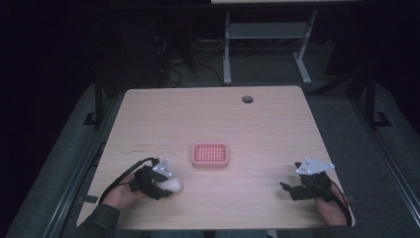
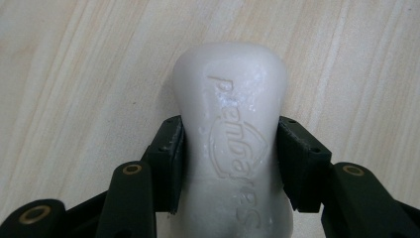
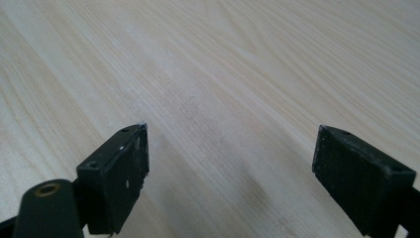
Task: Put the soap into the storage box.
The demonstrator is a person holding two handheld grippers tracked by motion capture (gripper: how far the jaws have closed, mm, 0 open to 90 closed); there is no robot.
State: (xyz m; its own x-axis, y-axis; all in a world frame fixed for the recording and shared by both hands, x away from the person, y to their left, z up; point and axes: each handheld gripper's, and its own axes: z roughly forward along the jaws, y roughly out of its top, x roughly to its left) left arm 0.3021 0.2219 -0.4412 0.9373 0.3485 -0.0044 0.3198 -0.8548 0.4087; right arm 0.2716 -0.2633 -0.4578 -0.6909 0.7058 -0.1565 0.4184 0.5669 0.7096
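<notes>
A white bar of soap [image 2: 233,144] with embossed lettering lies between the jaws of my left gripper [image 2: 230,158], which is shut on its sides. From above, the soap [image 1: 174,185] pokes out of the left gripper [image 1: 166,187] near the table's front left. A pink soap dish [image 1: 210,154] with a gridded top sits at the middle of the table, apart from both grippers. My right gripper [image 1: 288,191] rests near the front right edge; its jaws stand wide open over bare wood [image 3: 230,163] with nothing between them.
The light wooden table [image 1: 257,129] has a round cable hole [image 1: 247,99] near its far edge. Beyond the table stand a white desk frame [image 1: 267,34] and dark floor. The table's front edge lies close to both hands.
</notes>
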